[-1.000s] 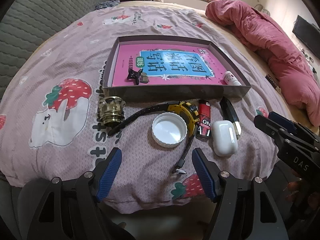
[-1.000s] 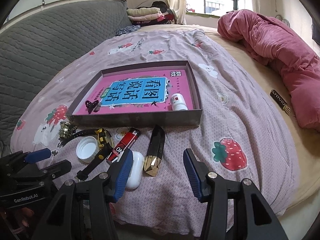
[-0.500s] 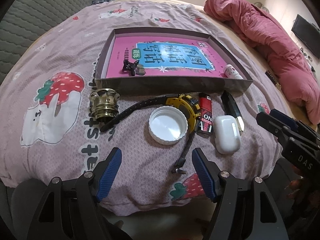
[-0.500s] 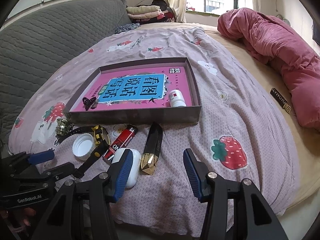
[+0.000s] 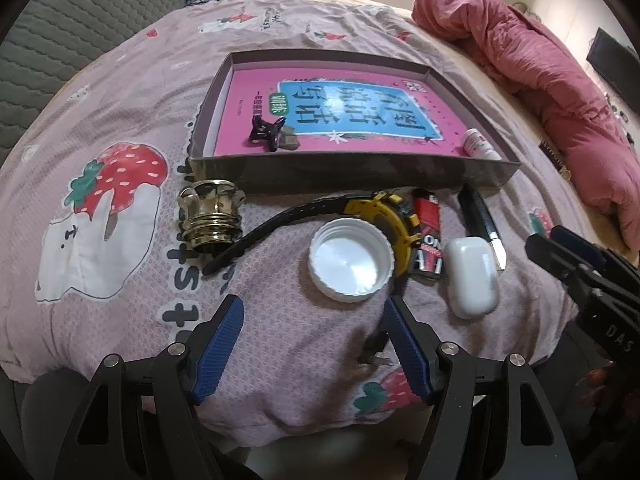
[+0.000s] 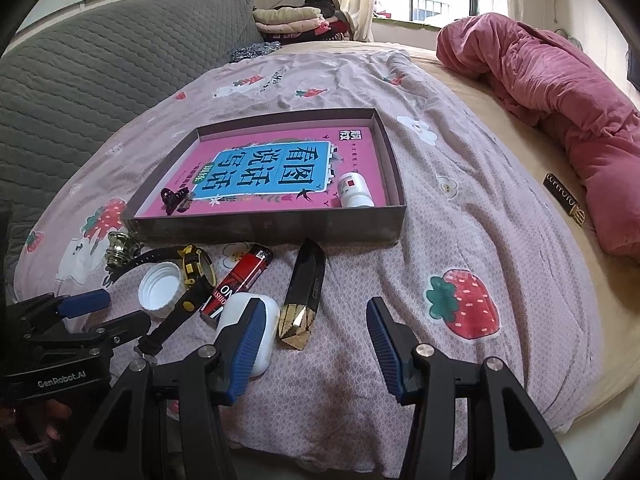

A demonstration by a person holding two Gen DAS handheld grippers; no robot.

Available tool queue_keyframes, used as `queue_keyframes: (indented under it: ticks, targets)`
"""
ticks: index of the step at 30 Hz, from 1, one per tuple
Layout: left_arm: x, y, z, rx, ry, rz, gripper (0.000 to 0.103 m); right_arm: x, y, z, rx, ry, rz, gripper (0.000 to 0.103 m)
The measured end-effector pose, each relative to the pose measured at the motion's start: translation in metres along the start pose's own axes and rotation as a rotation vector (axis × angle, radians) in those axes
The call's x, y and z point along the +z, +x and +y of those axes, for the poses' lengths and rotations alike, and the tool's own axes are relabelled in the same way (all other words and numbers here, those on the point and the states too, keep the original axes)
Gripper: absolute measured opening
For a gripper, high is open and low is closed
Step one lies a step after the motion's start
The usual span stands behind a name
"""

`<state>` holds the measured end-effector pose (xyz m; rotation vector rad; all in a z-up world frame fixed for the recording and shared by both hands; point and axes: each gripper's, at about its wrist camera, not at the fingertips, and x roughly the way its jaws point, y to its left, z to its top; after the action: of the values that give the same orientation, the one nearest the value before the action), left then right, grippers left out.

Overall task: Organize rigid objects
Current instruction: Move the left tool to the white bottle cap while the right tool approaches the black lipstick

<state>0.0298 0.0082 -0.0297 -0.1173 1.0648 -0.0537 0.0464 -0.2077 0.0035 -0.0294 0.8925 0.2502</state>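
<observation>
A shallow grey box lies on the bed with a pink book, a black hair clip and a small white bottle inside. In front of it lie a brass cap, a yellow watch, a white lid, a red lighter, a white earbud case and a black-and-gold lipstick. My left gripper hovers open just short of the lid. My right gripper stands open near the lipstick and the case, holding nothing.
The strawberry-print sheet falls off at the near bed edge under both grippers. A pink quilt is bunched at the right with a small dark box beside it. A grey headboard and folded clothes stand behind.
My left gripper has sunk closer to the row of objects, which now look larger in its view. The right gripper has hardly moved. Both stay open.
</observation>
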Motion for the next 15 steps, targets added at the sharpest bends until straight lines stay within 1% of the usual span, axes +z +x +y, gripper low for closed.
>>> queue_keyframes:
  ticks: [4, 15]
  targets:
    - [0.002, 0.003, 0.003, -0.007, -0.010, -0.001, 0.074, -0.001, 0.003, -0.003, -0.002, 0.004, 0.005, 0.052]
    - [0.004, 0.011, -0.004, -0.023, 0.019, 0.007, 0.074, -0.001, 0.011, -0.003, -0.007, 0.003, 0.017, 0.052]
